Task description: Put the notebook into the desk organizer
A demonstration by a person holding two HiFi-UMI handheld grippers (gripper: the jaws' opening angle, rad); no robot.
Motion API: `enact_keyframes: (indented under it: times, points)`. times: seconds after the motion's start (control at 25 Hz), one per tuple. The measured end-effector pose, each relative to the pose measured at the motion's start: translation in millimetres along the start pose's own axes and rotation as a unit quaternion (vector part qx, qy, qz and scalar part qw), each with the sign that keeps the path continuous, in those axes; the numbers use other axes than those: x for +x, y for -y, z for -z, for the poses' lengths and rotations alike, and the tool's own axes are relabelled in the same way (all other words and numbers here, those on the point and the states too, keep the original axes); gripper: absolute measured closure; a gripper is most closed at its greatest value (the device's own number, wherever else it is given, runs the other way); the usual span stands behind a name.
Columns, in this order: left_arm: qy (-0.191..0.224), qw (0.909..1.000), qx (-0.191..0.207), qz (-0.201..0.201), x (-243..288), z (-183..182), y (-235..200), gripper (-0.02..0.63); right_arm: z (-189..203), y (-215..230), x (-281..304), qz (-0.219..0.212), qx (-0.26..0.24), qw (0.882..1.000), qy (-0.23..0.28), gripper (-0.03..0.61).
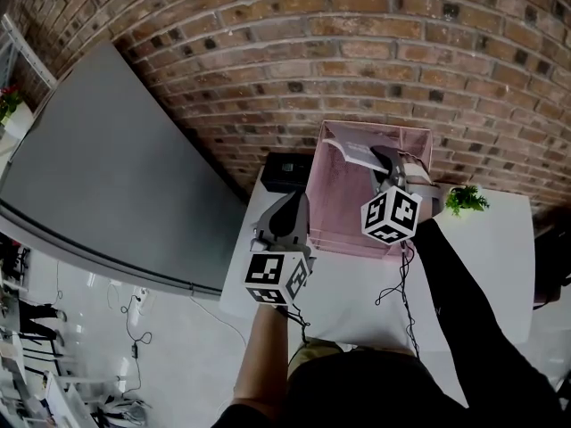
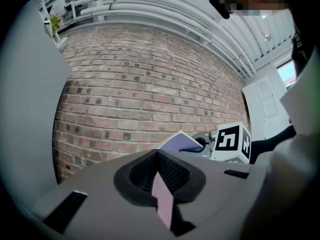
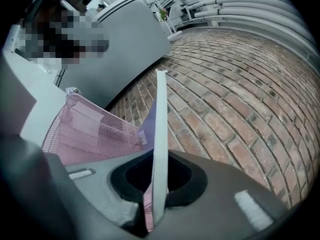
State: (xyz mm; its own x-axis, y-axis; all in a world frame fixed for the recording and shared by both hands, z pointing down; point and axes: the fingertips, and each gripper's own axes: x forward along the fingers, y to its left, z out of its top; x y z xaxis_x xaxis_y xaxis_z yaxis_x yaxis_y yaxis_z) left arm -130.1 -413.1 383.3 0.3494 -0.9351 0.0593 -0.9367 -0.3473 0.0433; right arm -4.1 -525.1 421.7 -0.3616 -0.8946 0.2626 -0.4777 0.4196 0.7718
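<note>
My right gripper (image 1: 385,169) is shut on the notebook (image 1: 350,152), a thin book with white page edges and a purple cover. It holds the book over the open top of the pink mesh desk organizer (image 1: 343,214). In the right gripper view the notebook (image 3: 160,134) stands on edge between the jaws, with the organizer (image 3: 85,129) below and to the left. My left gripper (image 1: 293,205) hangs just left of the organizer with its jaws together. In the left gripper view its tips (image 2: 157,156) meet; only a pink sliver shows in the seam. The notebook (image 2: 180,144) shows beyond.
The organizer stands on a white table (image 1: 482,257) against a brick wall (image 1: 357,52). A black box (image 1: 287,169) sits to its left, a small green plant (image 1: 465,199) to its right. Cables (image 1: 401,297) trail over the table. A big grey panel (image 1: 107,176) leans at left.
</note>
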Motion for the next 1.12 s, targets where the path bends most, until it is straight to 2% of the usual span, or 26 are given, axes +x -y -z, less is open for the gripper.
enact_keyframes:
  times: [0.4, 0.72, 1.12]
  points:
    - [-0.002, 1.0, -0.007, 0.003, -5, 1, -10, 0.606, -3, -41, 2, -0.079, -0.028, 0.996, -0.037, 0.546]
    - [-0.006, 1.0, -0.002, 0.007, -9, 2, -18, 0.607, 1, -63, 4, -0.116, -0.036, 0.991, -0.059, 0.54]
    - [-0.029, 0.9995, 0.011, 0.006, -12, 12, -26, 0.606, 9, -97, 3, -0.183, -0.021, 0.979, -0.082, 0.538]
